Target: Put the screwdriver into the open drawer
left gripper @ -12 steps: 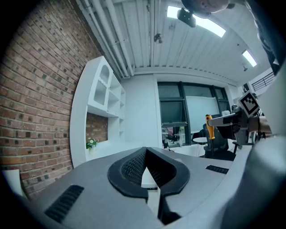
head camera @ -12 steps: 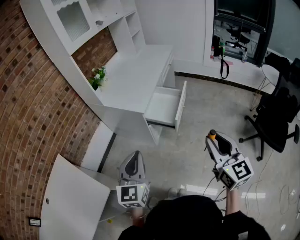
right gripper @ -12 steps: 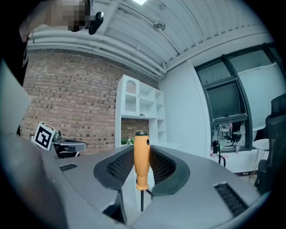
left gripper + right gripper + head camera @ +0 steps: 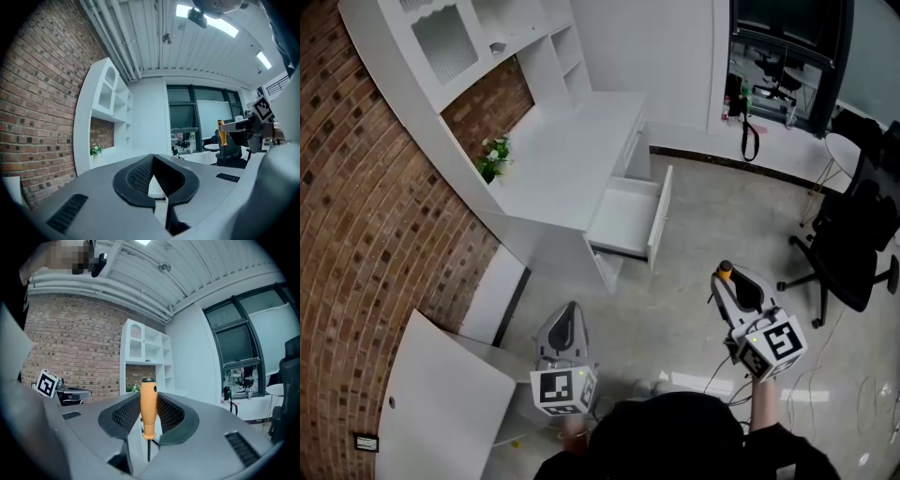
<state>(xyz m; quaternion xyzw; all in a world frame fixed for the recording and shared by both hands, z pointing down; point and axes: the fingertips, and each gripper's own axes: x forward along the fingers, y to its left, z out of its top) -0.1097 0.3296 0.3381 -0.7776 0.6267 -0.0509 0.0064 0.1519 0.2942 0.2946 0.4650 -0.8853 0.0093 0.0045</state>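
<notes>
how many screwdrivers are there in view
1. The screwdriver stands upright, orange handle up, clamped in the right tongs. Its handle tip also shows in the head view. None shows in the open drawer; others could be hidden elsewhere.

right claw [image 4: 149, 414] clamps upright screwdriver [image 4: 148, 406]; white shelving [image 4: 145, 362] behind

A white open drawer [image 4: 628, 217] juts from the front of the long white wooden desk [image 4: 572, 141]. A small green potted plant [image 4: 494, 157] stands at the desk's back edge. A black office chair [image 4: 853, 244] stands well out before the desk. An orange-handled screwdriver [image 4: 148, 411], clamped in the right gripper [image 4: 728, 279], is also before the desk and apart from it.
</notes>
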